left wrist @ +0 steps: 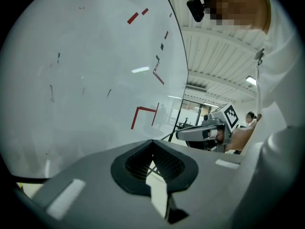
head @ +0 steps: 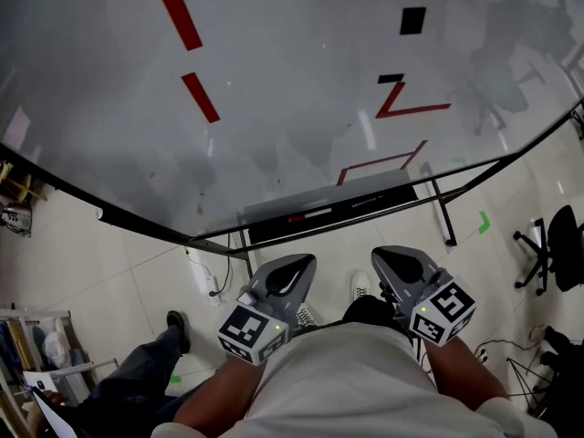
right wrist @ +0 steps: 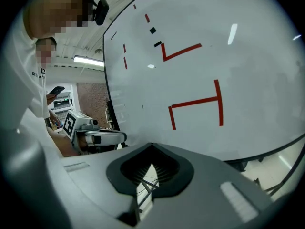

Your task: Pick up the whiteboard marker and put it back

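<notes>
Head view: I am holding left tongs [head: 297,265] and right tongs [head: 392,258] closed and empty, the marker [head: 306,216] lying ahead; reaching closed risks knocking it off its tray [head: 370,201].

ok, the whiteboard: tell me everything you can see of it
The whiteboard is large, white, glossy, dark-framed, standing on a dark metal stand over tiled floor. It carries red strips and lines, some forming angles, plus two black patches. A grey-and-black tray runs along its bottom edge with what looks like a marker lying in it.
</notes>
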Available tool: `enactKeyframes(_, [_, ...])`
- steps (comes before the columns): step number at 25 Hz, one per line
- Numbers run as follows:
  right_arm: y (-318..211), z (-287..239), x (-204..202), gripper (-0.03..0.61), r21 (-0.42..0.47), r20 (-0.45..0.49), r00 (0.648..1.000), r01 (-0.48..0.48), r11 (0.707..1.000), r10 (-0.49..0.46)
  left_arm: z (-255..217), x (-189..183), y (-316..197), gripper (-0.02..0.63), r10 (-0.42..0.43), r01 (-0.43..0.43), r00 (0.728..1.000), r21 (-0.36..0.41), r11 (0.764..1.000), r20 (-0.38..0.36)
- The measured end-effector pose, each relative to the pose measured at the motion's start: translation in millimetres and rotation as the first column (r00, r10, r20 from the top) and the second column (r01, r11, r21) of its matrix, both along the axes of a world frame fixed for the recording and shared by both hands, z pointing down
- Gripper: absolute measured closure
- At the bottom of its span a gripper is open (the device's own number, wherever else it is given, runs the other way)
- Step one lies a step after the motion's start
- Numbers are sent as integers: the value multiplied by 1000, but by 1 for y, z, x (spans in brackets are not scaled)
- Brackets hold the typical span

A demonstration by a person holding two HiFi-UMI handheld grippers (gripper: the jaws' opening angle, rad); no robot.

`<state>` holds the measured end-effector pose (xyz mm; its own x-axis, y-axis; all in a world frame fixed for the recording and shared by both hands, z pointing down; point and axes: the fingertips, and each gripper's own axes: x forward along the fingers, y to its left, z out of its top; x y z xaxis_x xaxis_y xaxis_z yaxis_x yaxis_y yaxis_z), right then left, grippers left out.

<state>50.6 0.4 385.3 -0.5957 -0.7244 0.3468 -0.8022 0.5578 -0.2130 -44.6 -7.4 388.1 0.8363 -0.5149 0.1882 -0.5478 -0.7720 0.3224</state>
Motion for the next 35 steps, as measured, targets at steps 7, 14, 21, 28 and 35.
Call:
enactKeyframes(7, [25,-2,-2,577,12,-4,1000,19,1000,-18,0,-1,22,597,-15,15,1000,6,1000,-2])
enactKeyframes(14, [52,-12,26,577,45,1,995,97,994,-97,-6,23,52,597,-104,103,995,12,995,9])
enactKeyframes(21, [92,-14,74,577,55,9,982,189,980,-190,-8,71,101,597,-204,204,979,14,979,18])
enactKeyframes(28, [122,-15,101,577,55,37,963,267,962,-269,-9,101,144,597,-294,293,956,12,956,25])
enactKeyframes(35, [135,-22,101,577,68,42,961,270,961,-273,-13,107,157,597,-277,276,960,22,961,32])
